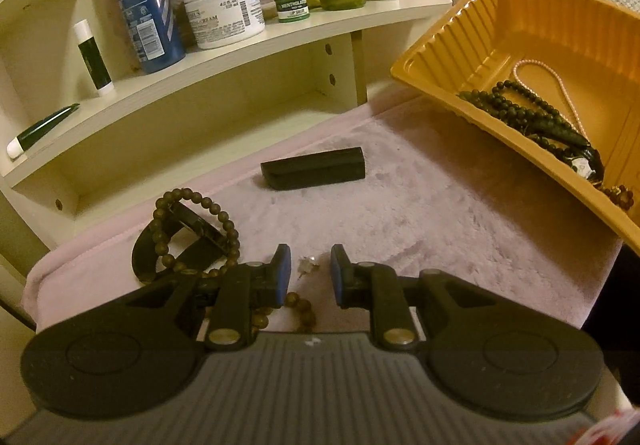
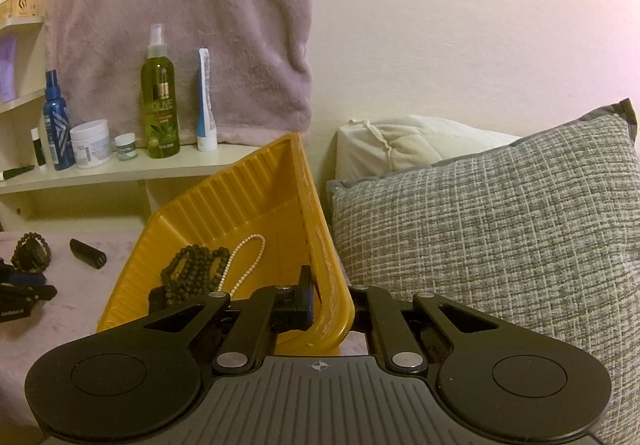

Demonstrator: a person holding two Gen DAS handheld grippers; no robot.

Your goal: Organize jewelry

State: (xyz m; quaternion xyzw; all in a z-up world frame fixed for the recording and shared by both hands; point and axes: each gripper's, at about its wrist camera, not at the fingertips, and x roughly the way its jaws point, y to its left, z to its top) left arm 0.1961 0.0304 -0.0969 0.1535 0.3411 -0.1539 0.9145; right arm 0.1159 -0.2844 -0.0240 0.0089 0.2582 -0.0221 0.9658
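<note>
I see a pinkish fleece cover [image 1: 400,213] spread over the surface under my left gripper [image 1: 310,273], with a white shelf [image 1: 224,57] of toiletry bottles behind it. My right gripper [image 2: 320,305] is clamped tight on the rim of the yellow plastic tray [image 2: 240,205], which it holds tilted up off the cover beside a grey pillow [image 2: 500,225]. In the tray lie a dark bead necklace [image 1: 528,113] and a pale pearl strand [image 1: 560,85]. A black case [image 1: 314,168] lies farther out on the cover. A brown bead bracelet [image 1: 192,229] is draped on a dark bangle just left of my left fingers [image 1: 282,269]. These stand slightly parted, a small clear earring [image 1: 308,265] lying on the cover between them, not pinched.
</note>
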